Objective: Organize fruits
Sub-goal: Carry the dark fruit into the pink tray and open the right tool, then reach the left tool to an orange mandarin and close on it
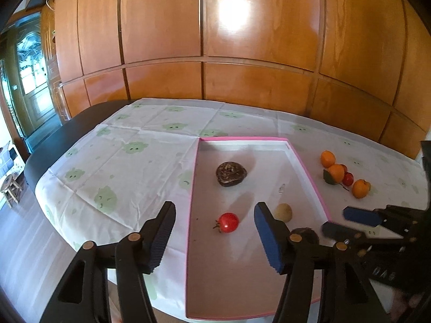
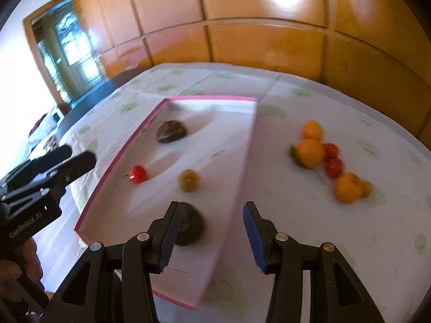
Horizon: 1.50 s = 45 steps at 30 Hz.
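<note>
Both my grippers, left (image 1: 214, 238) and right (image 2: 210, 235), spread, empty. Tray (image 2: 243, 158) rim under right jaws; clipping it could scatter oranges (image 2: 309, 152), right of frame.

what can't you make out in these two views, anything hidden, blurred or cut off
- Dark round fruit, left wrist view: mostly hidden behind the left gripper's own finger.
- Fruit outside the pink tray, right wrist view: motion blur; the small piece behind the nearest orange can't be identified.
- Tray's near end, both views: hidden by gripper bodies.
</note>
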Each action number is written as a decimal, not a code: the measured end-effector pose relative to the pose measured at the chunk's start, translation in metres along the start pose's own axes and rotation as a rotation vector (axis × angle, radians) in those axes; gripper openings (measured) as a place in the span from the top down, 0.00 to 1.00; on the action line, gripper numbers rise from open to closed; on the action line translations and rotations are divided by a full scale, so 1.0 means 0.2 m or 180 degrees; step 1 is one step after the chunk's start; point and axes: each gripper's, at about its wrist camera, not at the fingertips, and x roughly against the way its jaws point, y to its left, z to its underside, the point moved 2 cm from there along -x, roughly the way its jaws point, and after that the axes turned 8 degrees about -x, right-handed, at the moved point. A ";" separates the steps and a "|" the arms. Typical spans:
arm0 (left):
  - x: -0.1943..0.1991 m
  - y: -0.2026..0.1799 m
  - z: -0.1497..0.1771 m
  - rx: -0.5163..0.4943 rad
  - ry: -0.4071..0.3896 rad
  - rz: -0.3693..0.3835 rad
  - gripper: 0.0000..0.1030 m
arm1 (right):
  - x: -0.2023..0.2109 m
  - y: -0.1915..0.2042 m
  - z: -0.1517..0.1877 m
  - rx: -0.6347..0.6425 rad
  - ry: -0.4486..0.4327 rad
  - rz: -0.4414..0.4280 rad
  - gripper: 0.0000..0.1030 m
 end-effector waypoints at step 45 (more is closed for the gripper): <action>-0.83 -1.09 -0.41 -0.1057 0.0862 0.1169 0.47 | 0.17 -0.81 0.18 -0.1168 -0.0246 0.0407 0.53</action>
